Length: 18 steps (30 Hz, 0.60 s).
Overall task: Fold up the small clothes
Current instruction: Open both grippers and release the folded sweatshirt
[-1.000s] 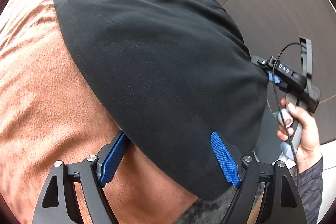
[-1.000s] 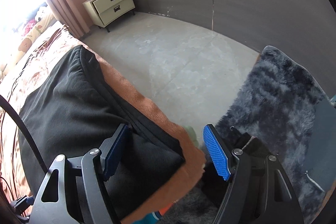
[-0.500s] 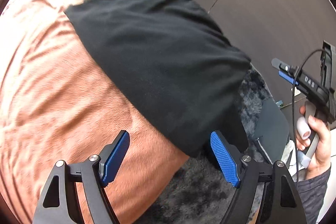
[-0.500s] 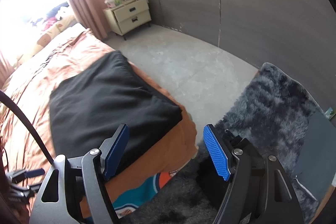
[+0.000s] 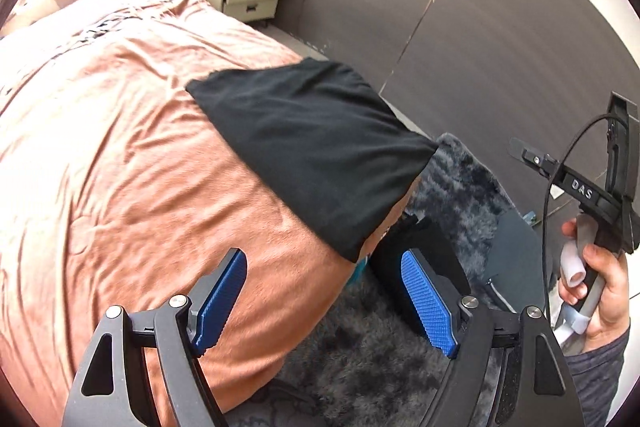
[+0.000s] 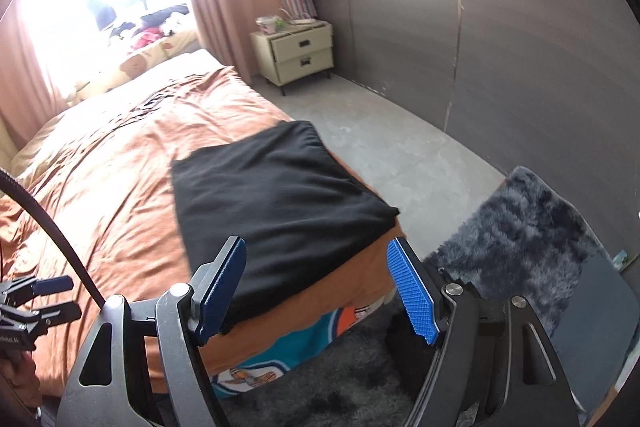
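A black garment (image 5: 316, 143) lies folded into a flat rectangle on the corner of the bed, also seen as the black garment (image 6: 276, 195) in the right wrist view. My left gripper (image 5: 324, 299) is open and empty, held back above the bed's edge, apart from the cloth. My right gripper (image 6: 316, 291) is open too, raised over the near edge of the garment with nothing between its blue pads. A hand (image 5: 600, 291) holds the right gripper's handle at the right of the left wrist view.
The bed carries an orange-brown blanket (image 5: 112, 187) with a teal patterned sheet (image 6: 260, 367) under its corner. A dark shaggy rug (image 6: 524, 223) lies on the grey floor beside the bed. A cream nightstand (image 6: 300, 55) stands by the curtain, dark wall panels behind.
Both grippers have pulled back and up from the black garment, which now looks smaller and lies flat on the bed corner. Both stay open.
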Motion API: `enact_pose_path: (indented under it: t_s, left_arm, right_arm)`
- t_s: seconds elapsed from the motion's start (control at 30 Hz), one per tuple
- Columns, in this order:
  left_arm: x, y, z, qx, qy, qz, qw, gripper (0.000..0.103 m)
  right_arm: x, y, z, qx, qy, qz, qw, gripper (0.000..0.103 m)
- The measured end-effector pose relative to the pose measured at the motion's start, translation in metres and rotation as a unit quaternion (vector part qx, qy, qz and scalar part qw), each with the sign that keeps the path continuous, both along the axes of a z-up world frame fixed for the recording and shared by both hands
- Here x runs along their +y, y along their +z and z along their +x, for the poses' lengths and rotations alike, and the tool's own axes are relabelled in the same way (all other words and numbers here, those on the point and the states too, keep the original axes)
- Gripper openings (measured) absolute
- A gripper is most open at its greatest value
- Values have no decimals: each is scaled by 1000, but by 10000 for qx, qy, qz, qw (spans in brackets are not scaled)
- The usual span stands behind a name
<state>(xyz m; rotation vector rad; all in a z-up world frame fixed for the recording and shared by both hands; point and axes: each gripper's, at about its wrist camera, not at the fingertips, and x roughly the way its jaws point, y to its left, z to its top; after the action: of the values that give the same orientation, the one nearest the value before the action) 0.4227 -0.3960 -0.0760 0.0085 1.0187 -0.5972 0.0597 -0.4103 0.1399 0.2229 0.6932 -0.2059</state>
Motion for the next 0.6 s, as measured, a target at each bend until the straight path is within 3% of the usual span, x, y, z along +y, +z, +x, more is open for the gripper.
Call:
enact_pose_path:
  t_s: [0.27,0.33,0.43,0.6]
  left_arm:
    - [33,29,-40,-367,249,-85,9990,87]
    - [41,37,-49,-478,268,-101,9984,90]
    - [52,48,-62,-657,313,-131,9973,100]
    - [71,66,-84,-967,381,-167,9944,103]
  right_arm:
    - [35,29,-57,-217,358,-171,9990,73]
    - [44,35,-70,-258,376,-248,9987,80]
    - [56,45,-85,-333,361,-348,9982,81]
    - [72,53,-104,-446,327,-434,9975,93]
